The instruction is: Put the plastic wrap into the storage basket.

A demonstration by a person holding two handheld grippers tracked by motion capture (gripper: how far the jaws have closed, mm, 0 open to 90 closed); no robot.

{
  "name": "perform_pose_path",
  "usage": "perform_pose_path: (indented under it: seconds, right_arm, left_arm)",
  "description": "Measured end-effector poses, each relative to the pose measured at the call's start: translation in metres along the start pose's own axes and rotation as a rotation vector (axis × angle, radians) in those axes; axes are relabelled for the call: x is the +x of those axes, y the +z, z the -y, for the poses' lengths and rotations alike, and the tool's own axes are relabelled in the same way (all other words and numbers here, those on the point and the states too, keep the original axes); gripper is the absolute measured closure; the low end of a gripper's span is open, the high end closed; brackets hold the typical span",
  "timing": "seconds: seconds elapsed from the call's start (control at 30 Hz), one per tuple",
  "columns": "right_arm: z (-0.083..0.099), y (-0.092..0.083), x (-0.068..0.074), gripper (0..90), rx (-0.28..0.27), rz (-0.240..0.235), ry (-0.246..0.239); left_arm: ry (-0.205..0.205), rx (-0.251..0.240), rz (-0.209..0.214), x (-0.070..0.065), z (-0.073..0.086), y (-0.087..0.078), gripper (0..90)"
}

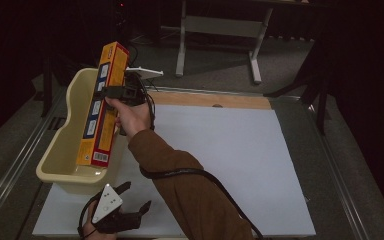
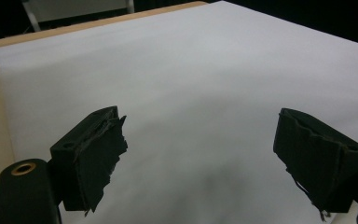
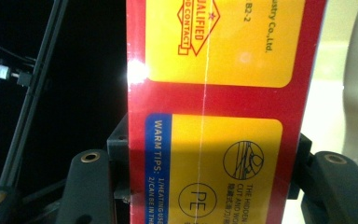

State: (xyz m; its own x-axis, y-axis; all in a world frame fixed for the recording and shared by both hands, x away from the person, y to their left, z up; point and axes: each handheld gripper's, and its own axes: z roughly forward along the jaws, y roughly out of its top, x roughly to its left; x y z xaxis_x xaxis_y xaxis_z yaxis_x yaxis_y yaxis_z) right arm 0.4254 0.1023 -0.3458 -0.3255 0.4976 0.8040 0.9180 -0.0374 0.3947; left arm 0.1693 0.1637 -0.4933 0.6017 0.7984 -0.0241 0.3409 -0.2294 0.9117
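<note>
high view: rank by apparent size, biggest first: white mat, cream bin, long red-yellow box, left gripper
1. white mat, by far the largest.
2. cream bin.
3. long red-yellow box, clamped in the right gripper over the bin.
4. left gripper, smallest, though it sits nearest the camera, so it may look larger than it is.

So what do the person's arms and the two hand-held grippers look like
Right arm wears a brown long sleeve. Both hand-held grippers are black: the left carries a grey three-cornered plate with small dots, the right a pale one. Left pads look frayed. A black cable trails over the sleeve.
</note>
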Motion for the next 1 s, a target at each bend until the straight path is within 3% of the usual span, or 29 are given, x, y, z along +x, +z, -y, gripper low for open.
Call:
perform_pose_path:
  seconds: [0.33,0.67,1.0]
  right_arm:
    - [0.005,0.018,-0.002,40.6,0.015,0.011,0.021]
    - [0.010,0.036,-0.009,40.4,0.085,-0.007,0.074]
    - [0.012,0.045,-0.019,39.8,0.106,0.018,0.113]
  left_arm:
    - [-0.004,-0.023,0.006,0.000,0.000,-0.003,15.3]
    - [-0.006,-0.028,0.005,0.001,0.000,-0.004,15.3]
    - [-0.015,-0.037,-0.003,0.002,0.000,-0.005,15.3]
